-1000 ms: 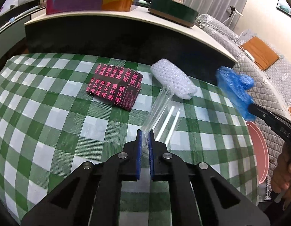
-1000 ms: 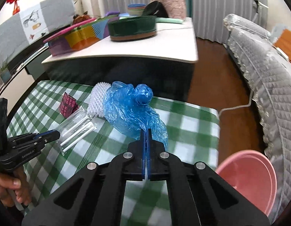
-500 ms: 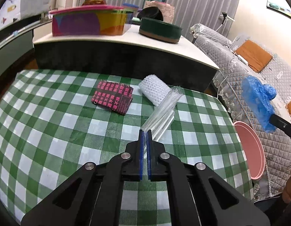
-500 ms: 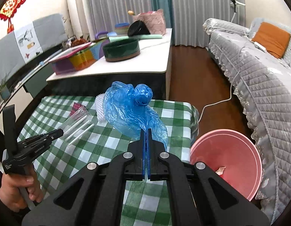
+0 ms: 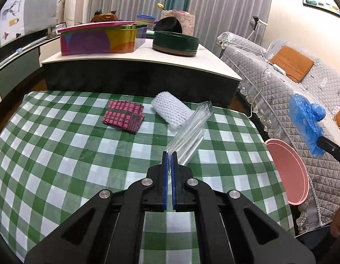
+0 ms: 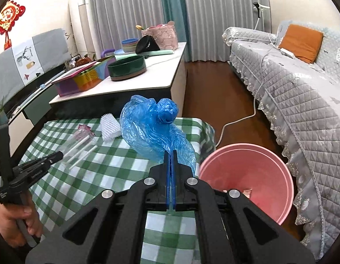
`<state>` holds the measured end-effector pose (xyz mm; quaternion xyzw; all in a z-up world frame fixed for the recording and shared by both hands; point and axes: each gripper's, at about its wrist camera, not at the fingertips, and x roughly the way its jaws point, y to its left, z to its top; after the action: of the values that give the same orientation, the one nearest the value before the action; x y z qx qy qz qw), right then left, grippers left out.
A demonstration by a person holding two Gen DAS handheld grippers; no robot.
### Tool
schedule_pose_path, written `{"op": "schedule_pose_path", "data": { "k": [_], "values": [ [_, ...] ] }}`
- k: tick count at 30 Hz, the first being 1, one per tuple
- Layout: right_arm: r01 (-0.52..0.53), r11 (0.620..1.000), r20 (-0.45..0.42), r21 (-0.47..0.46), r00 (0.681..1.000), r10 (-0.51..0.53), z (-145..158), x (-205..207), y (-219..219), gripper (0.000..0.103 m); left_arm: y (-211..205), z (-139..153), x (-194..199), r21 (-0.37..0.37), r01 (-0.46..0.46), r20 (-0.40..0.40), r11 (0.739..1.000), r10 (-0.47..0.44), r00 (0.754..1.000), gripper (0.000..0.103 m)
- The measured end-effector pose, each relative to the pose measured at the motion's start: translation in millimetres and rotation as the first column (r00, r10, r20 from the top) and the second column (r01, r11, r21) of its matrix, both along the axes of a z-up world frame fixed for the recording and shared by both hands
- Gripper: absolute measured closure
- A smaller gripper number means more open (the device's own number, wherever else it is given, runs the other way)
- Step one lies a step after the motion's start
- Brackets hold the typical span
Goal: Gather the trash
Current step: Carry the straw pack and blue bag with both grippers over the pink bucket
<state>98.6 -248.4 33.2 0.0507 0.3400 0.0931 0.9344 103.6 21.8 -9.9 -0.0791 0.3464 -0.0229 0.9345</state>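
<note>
My left gripper (image 5: 169, 154) is shut on a clear plastic wrapper (image 5: 189, 129) and holds it lifted above the green checked table (image 5: 60, 154). My right gripper (image 6: 170, 153) is shut on a crumpled blue plastic bag (image 6: 152, 127), held in the air near the table's right edge beside the pink bin (image 6: 247, 176). The bag (image 5: 306, 121) and the bin (image 5: 286, 171) also show in the left wrist view. A dark packet with pink print (image 5: 123, 118) and a white foam net sleeve (image 5: 172, 110) lie on the table.
A white-topped sideboard (image 5: 137, 59) with a colourful box (image 5: 99, 39) and a green round tin (image 5: 175, 44) stands behind the table. A grey quilted sofa (image 6: 302, 88) is on the right, with a white cable (image 6: 236, 123) on the wood floor. The pink bin holds small scraps.
Both grippers have risen and pulled back. The left lifted the clear wrapper off the table. The right carried the blue bag rightward, bringing the pink bin close below it.
</note>
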Motion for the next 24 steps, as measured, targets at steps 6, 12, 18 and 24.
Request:
{"op": "schedule_pose_path", "data": {
  "k": [6,12,18,24],
  "values": [
    [0.018,0.999,0.025,0.029,1.000,-0.019,8,-6,-15,0.102,-13,3,-3,0.010,0.001,0.007,1.000,-0.001,1.000,0.101],
    [0.041,0.998,0.033,0.046,0.999,-0.043,10,-12,-33,0.102,-23,5,-5,0.013,-0.008,-0.003,1.000,0.008,1.000,0.101],
    [0.086,0.994,0.032,0.071,0.996,-0.089,12,-11,-54,0.102,-41,10,-3,0.023,0.006,-0.004,1.000,-0.006,1.000,0.101],
    [0.124,0.987,0.031,0.106,0.991,-0.127,15,-8,-73,0.102,-66,14,3,0.034,0.044,-0.008,0.998,-0.044,0.999,0.101]
  ]
}}
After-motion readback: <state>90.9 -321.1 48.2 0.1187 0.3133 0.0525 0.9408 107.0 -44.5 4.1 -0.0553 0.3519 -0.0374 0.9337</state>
